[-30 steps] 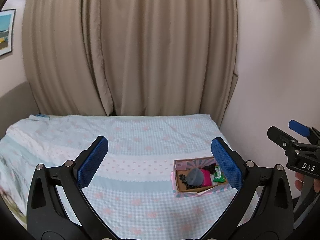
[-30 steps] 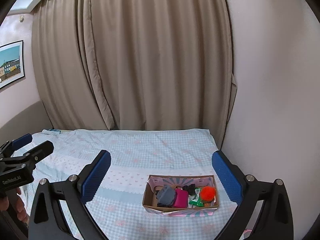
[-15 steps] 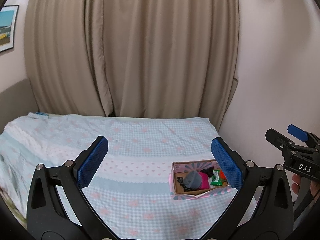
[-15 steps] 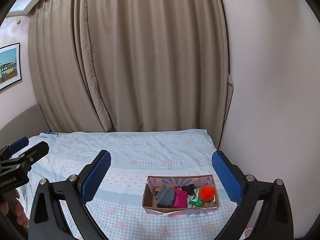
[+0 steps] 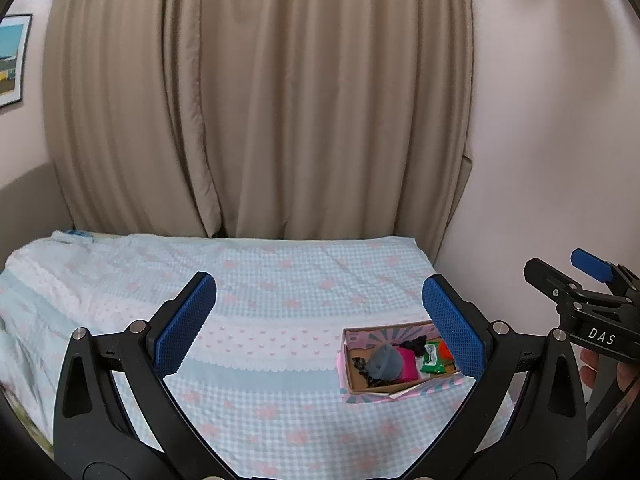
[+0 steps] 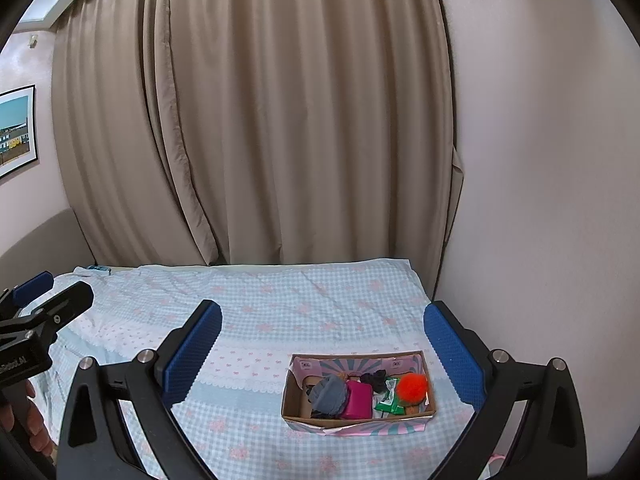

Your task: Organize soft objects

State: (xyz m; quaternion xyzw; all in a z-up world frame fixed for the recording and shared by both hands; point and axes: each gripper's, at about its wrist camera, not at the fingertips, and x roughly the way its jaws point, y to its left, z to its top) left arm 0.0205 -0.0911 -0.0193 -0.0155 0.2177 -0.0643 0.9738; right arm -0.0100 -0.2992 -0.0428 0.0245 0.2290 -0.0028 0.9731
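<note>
A shallow cardboard box (image 6: 298,372) (image 5: 347,376) rests on the bed at the right. Inside lie a grey rolled cloth (image 6: 329,394) (image 5: 384,362), a magenta pouch (image 6: 358,400), a black piece (image 6: 374,378), a green packet (image 6: 390,402) (image 5: 434,362) and an orange pom-pom (image 6: 414,388). My right gripper (image 6: 322,354) hangs open above and in front of the box, holding nothing. My left gripper (image 5: 320,326) is open too, left of the box, with its right finger covering the box's right end. Each gripper appears at the edge of the other's view.
The bed (image 6: 280,304) wears a light blue checked cover with pink prints. Beige curtains (image 6: 260,120) hang behind it and a pale wall (image 6: 540,200) runs along its right side. A framed picture (image 6: 16,130) hangs on the left wall. A hand (image 6: 34,428) grips the left handle.
Both grippers have lifted and drawn back slightly, so the bed and box sit lower in both views. Their jaws stayed open; the box contents have not moved.
</note>
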